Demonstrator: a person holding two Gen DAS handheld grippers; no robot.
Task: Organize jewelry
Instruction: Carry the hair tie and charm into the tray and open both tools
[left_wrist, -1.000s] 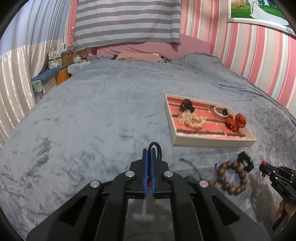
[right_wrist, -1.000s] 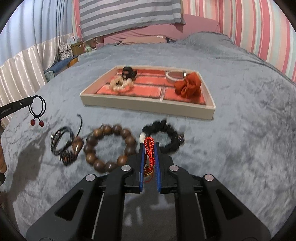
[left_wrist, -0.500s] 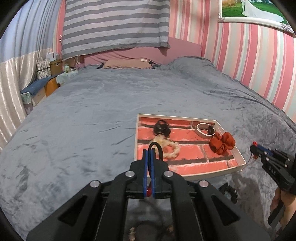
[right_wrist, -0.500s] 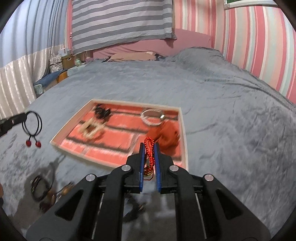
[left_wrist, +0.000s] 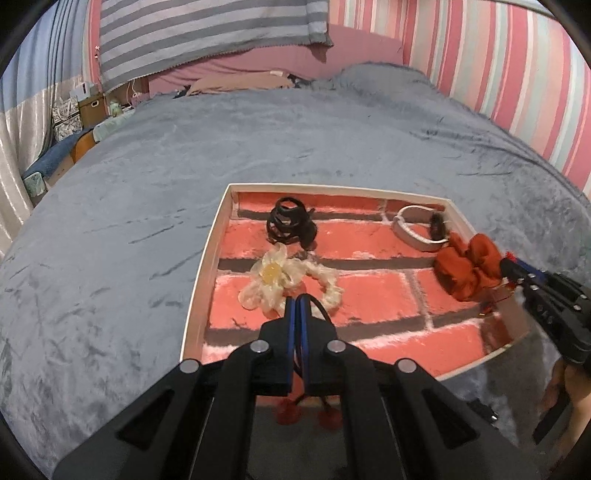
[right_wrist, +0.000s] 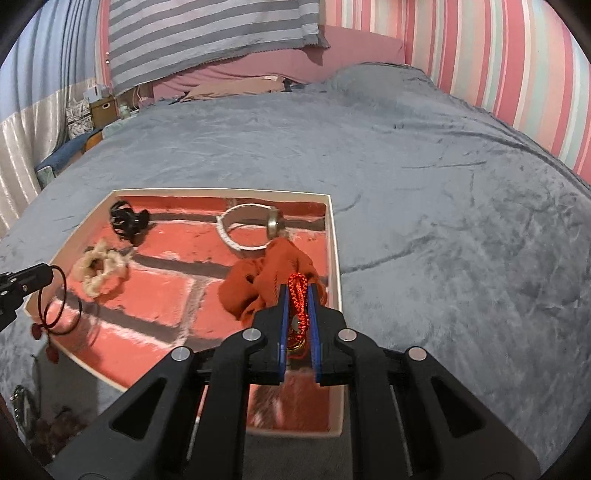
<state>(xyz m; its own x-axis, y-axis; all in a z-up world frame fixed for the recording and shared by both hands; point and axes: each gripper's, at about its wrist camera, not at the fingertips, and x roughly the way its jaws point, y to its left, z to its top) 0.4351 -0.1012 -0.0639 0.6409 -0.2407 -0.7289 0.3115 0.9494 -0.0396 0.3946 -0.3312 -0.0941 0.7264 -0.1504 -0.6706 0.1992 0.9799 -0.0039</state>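
Only my right view shows the left gripper pinching the black cord loop, while my right gripper clamps a red cord, its charm half hidden.

I count: one tray; inside it, one black hair claw, one cream scrunchie, one orange scrunchie, one white bracelet; two grippers.

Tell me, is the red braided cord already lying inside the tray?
No, the right gripper holds the red braided cord pinched above the tray.
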